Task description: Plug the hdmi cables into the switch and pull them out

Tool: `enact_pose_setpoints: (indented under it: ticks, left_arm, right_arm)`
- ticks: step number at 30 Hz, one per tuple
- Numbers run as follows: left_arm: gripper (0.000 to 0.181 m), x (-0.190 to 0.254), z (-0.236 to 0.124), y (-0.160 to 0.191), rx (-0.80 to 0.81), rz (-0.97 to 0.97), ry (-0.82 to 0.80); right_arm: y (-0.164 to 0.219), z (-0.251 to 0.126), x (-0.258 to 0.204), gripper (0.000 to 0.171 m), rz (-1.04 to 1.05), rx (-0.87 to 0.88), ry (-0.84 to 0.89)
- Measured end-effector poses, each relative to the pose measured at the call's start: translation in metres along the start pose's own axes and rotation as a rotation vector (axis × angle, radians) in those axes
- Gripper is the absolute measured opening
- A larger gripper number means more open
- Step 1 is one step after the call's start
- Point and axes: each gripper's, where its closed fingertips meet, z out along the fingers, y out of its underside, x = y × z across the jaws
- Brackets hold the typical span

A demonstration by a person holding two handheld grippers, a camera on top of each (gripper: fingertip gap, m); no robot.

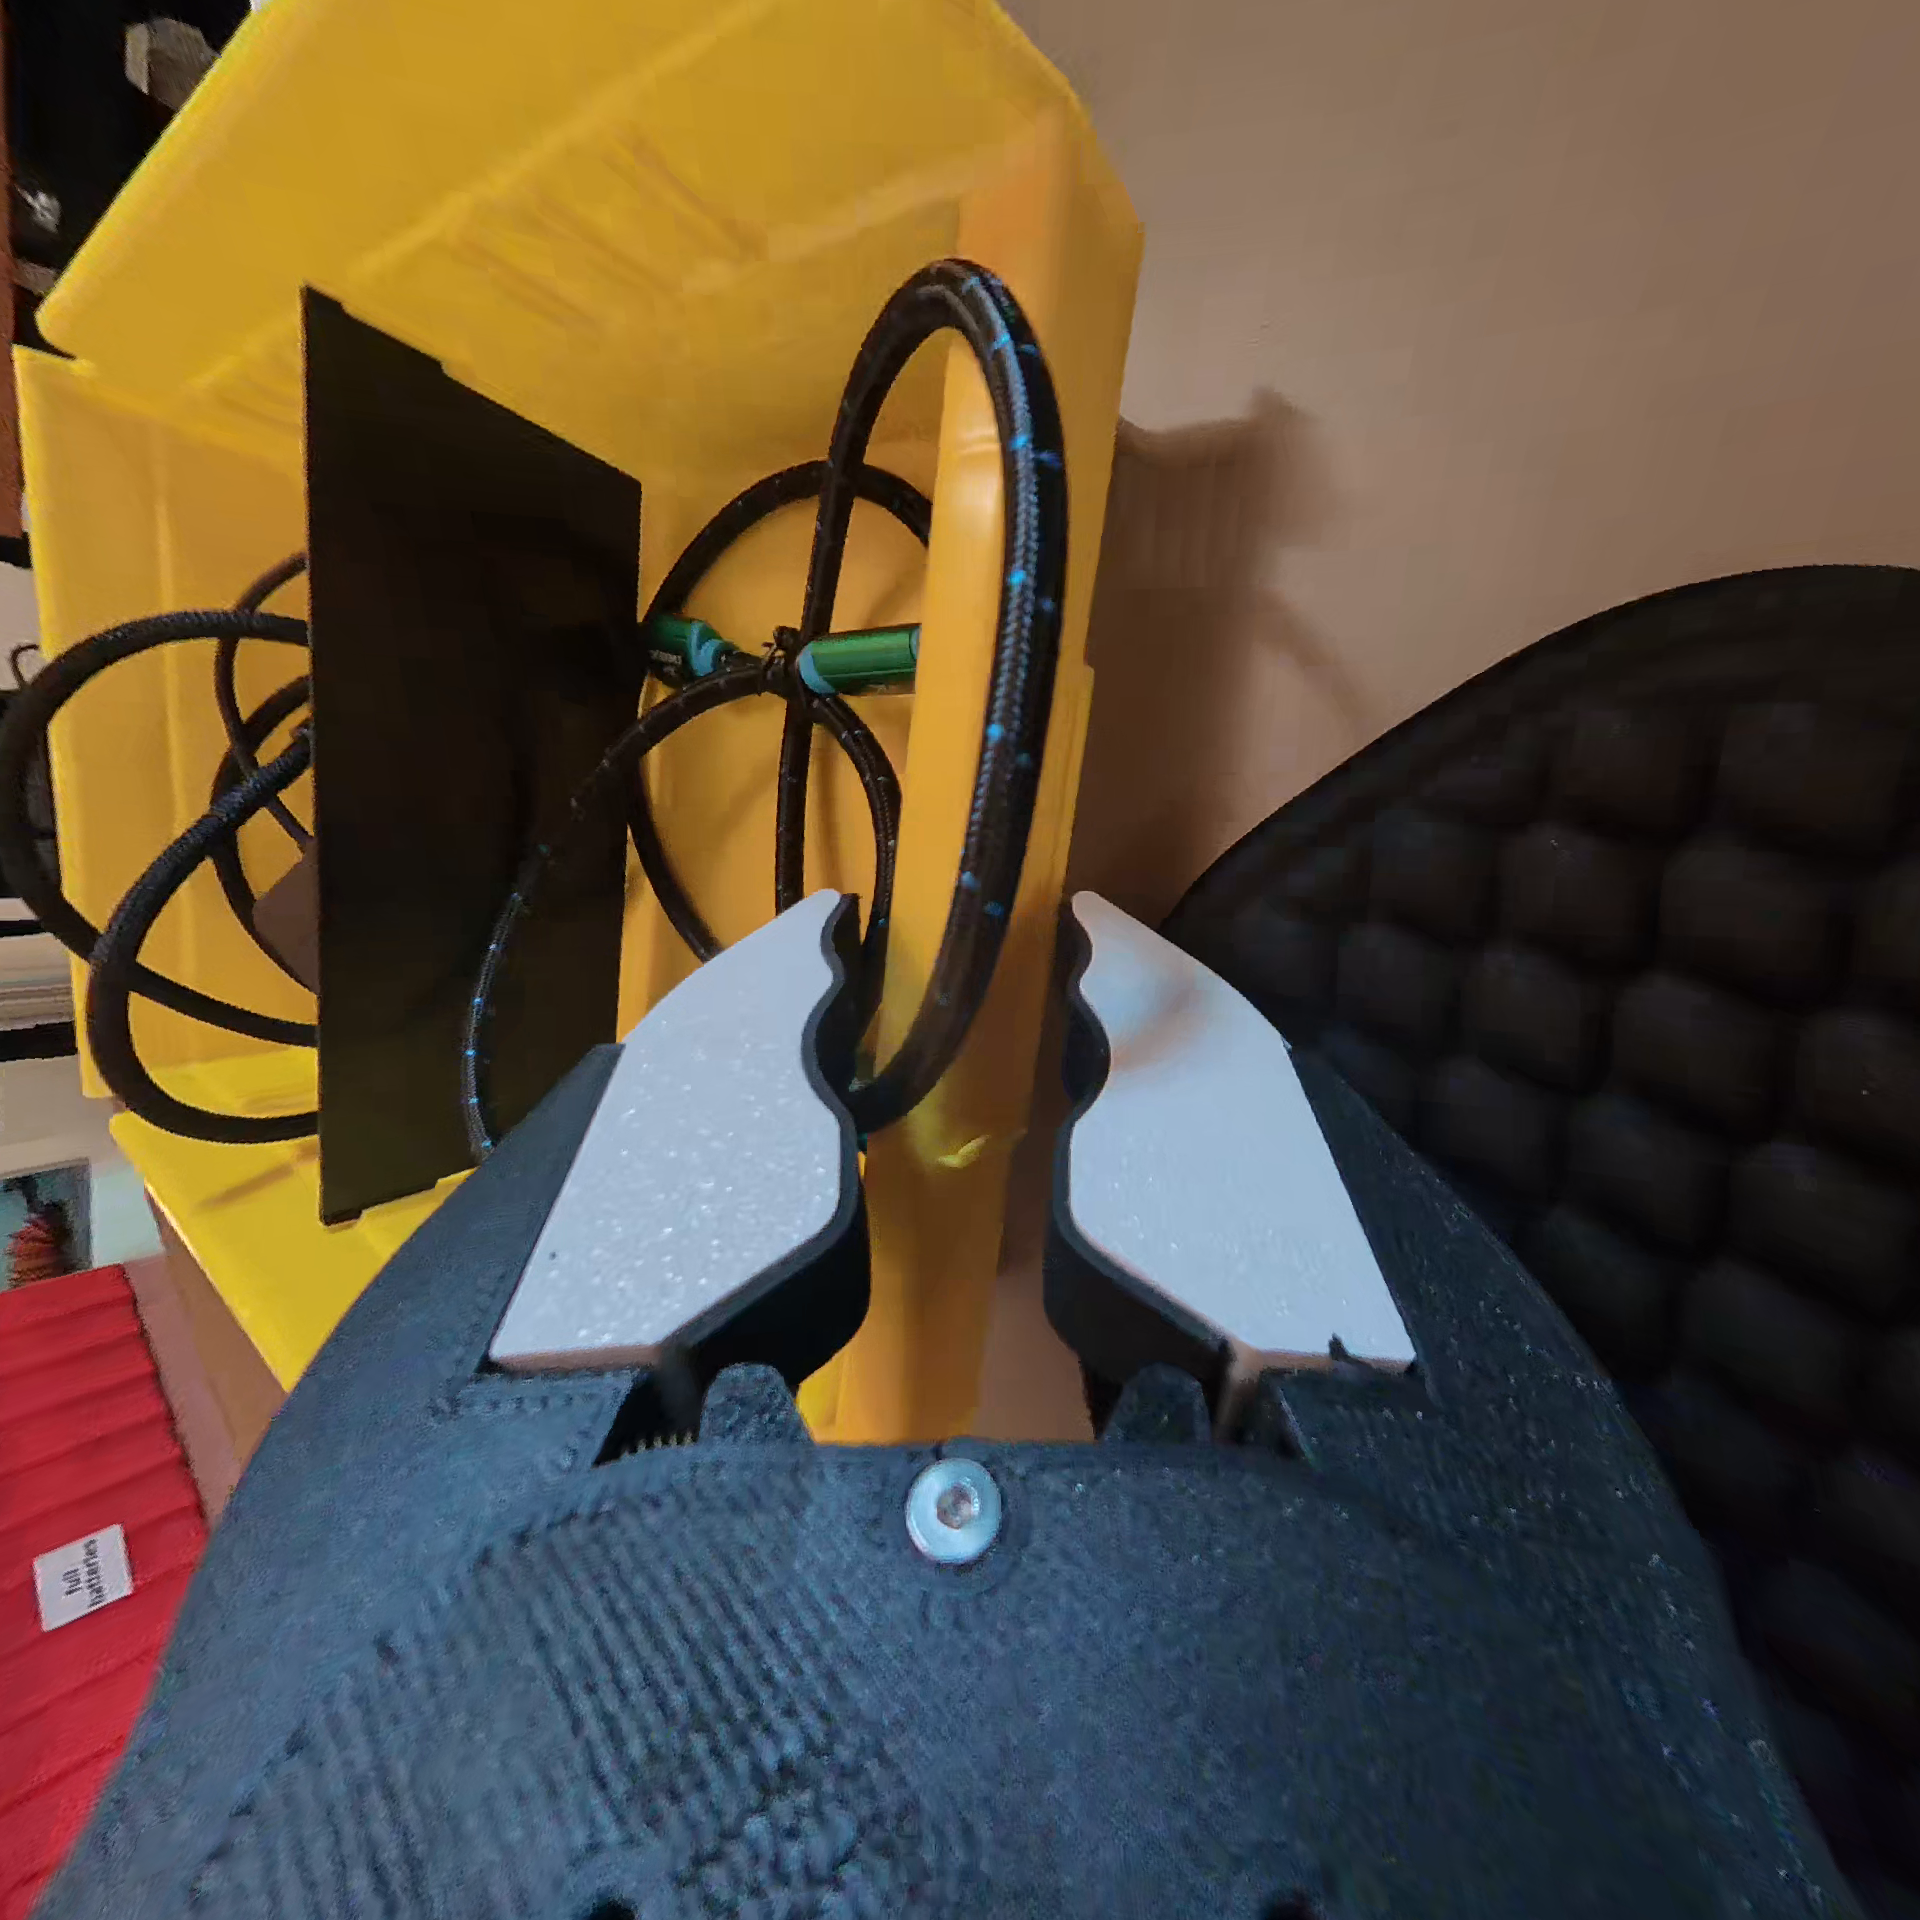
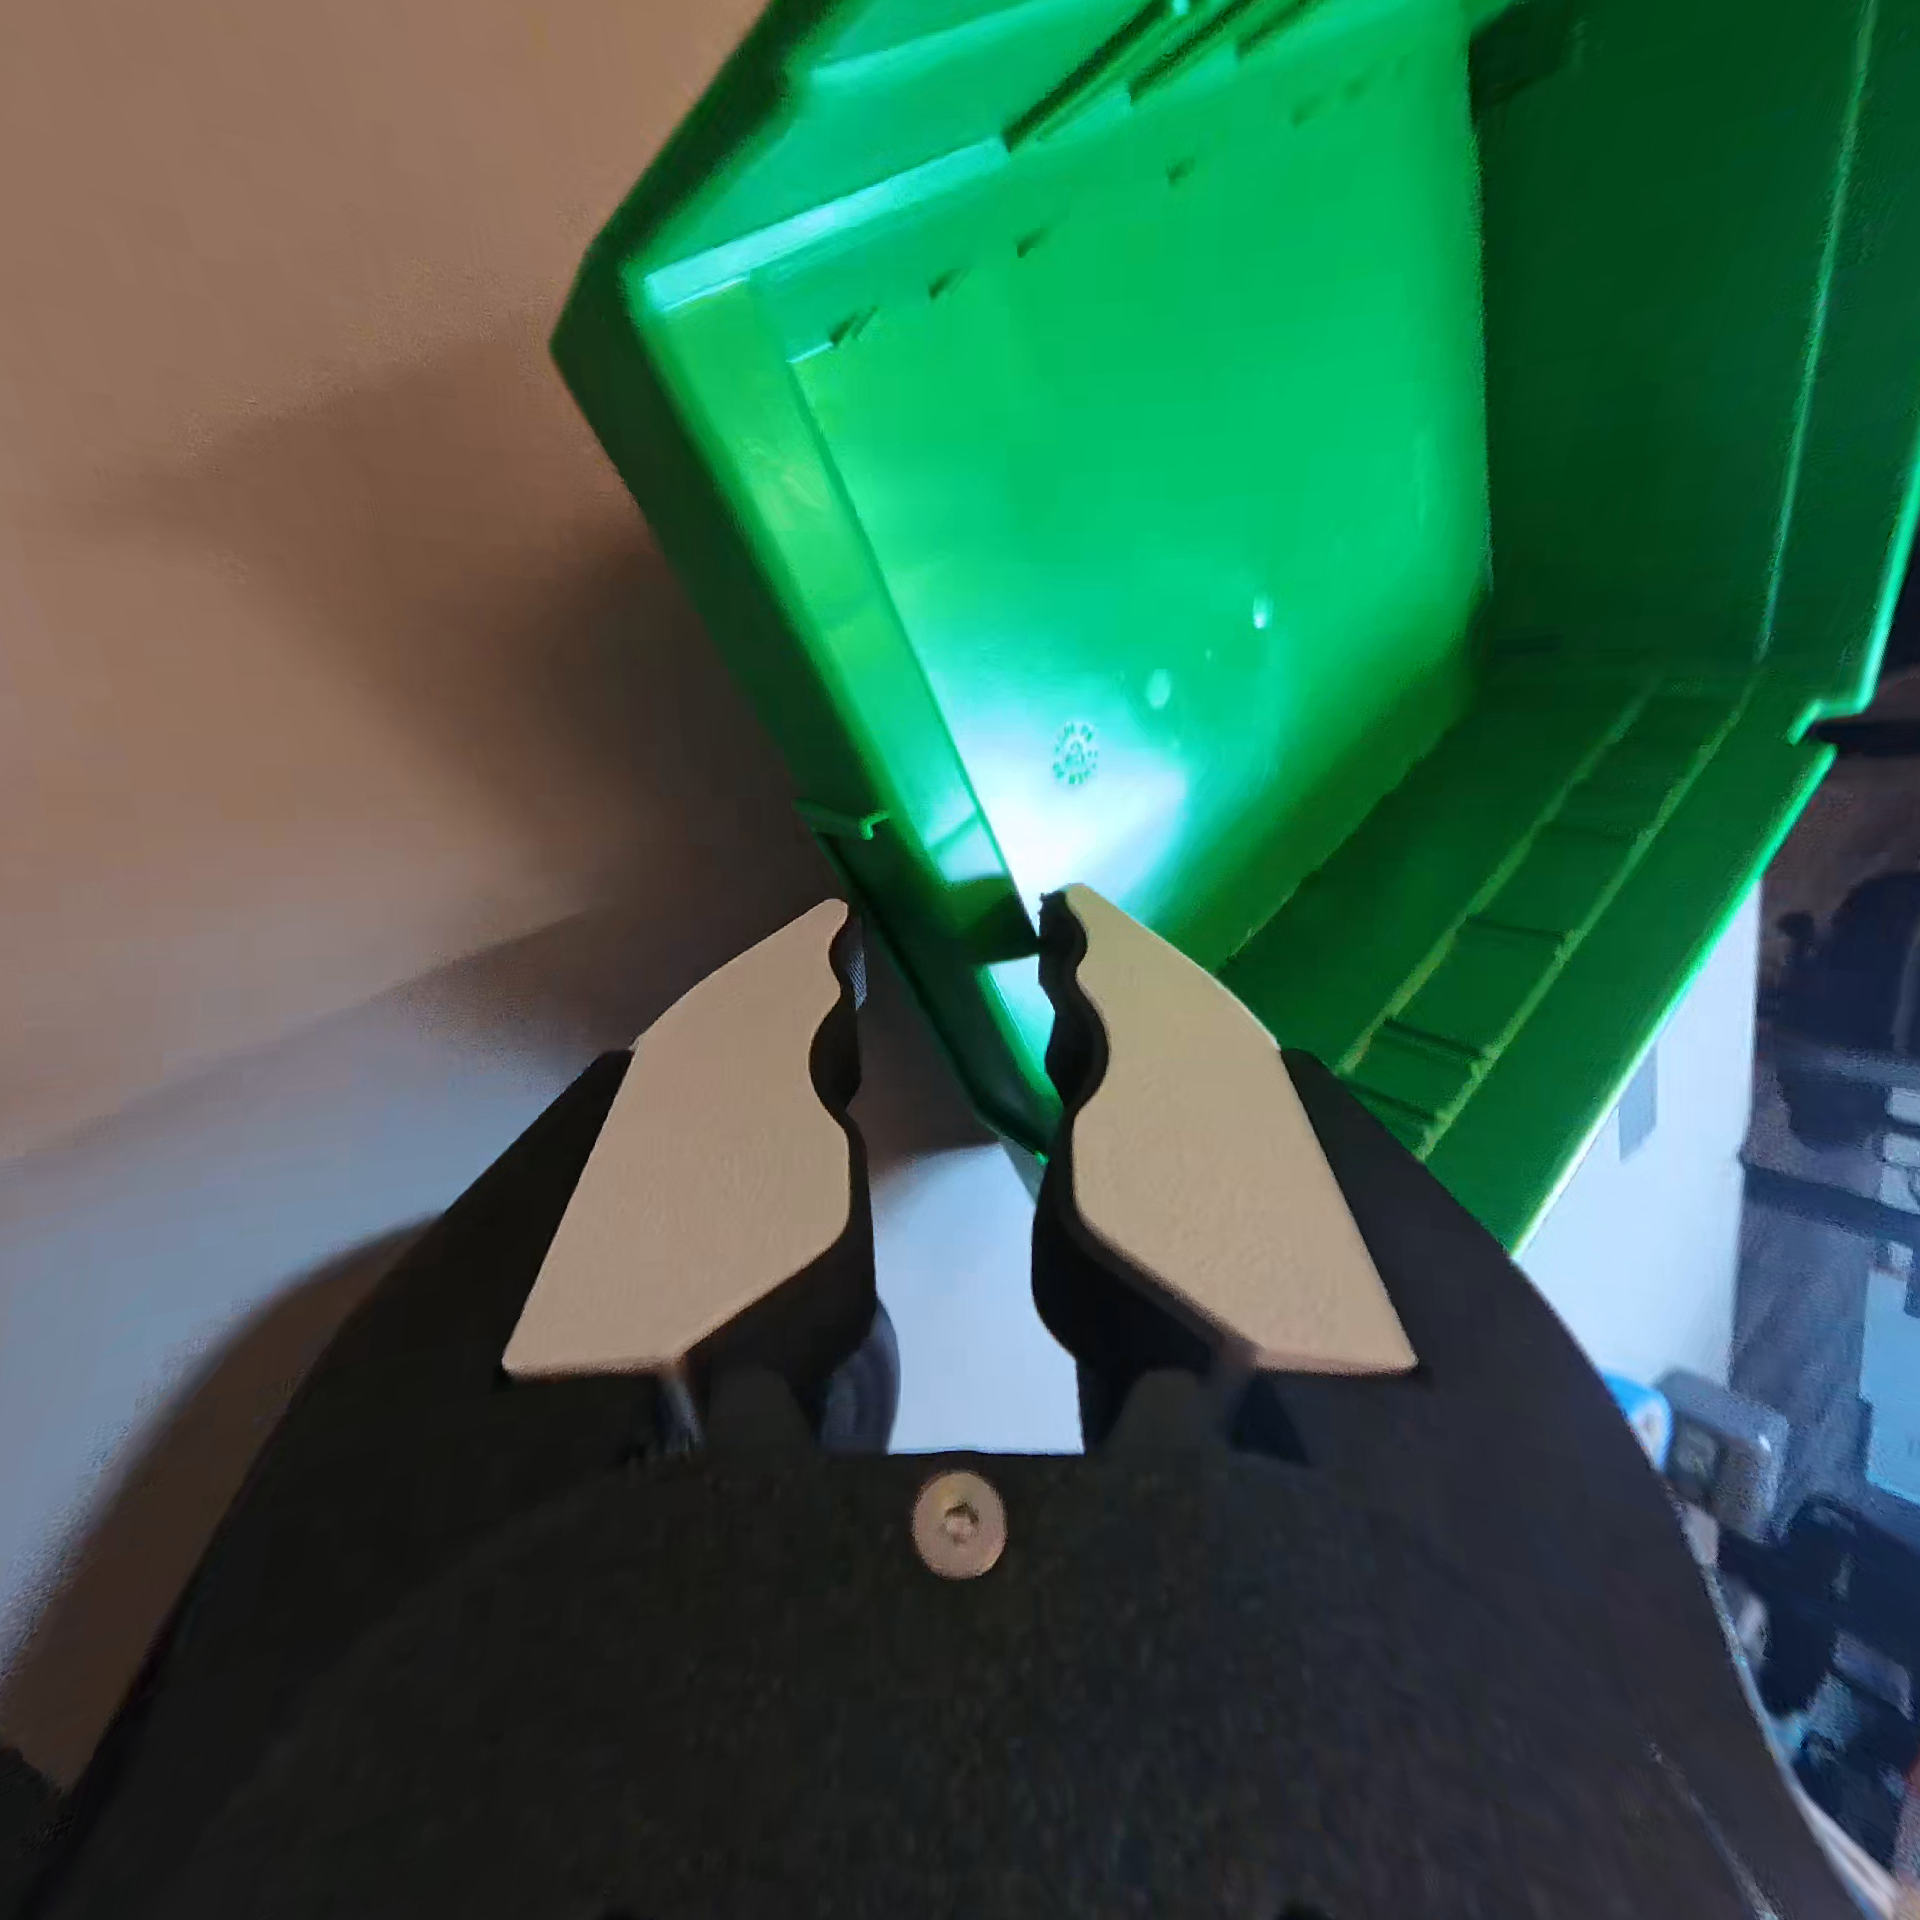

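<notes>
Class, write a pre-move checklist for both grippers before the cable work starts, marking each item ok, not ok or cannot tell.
1. Left gripper open: ok.
2. Right gripper open: ok.
3. Cables inside the yellow bin: ok.
4. Black switch in view: ok.
5. A green plug free to grasp: ok.
6. Green bin empty: ok.
7. Switch ports visible: cannot tell.

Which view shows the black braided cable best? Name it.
The left wrist view: the black braided cable loops in the yellow bin, right ahead of the left gripper. The right wrist view shows none of it.
</notes>
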Motion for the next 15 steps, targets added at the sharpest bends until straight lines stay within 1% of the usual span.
enact_pose_setpoints:
  ticks: [1,3,5,9,10,13,15]
  left_arm:
    - [0.036,0.0,0.0,-0.001,-0.002,0.013,-0.006]
    - [0.035,0.001,0.001,-0.003,0.0,0.023,-0.001]
    - [0.034,0.002,0.002,-0.004,-0.001,0.028,0.011]
    - [0.032,0.003,0.002,-0.004,-0.01,0.045,0.028]
    - [0.032,0.003,0.002,-0.004,-0.009,0.049,0.033]
    - [0.032,0.003,0.003,-0.006,0.005,0.045,0.052]
    - [0.032,0.0,0.006,-0.007,0.016,0.04,0.057]
  right_arm:
    - [0.01,-0.003,0.003,0.033,-0.006,-0.011,0.025]
    - [0.028,-0.002,0.012,0.033,-0.022,-0.052,0.063]
    - [0.041,0.007,0.025,0.031,-0.054,-0.084,0.087]
    - [0.064,0.036,0.061,0.03,-0.109,-0.159,0.104]
    - [0.07,0.045,0.074,0.031,-0.15,-0.173,0.127]
    - [0.076,0.061,0.108,0.031,-0.204,-0.17,0.189]
    - [0.078,0.066,0.125,0.033,-0.175,-0.18,0.248]
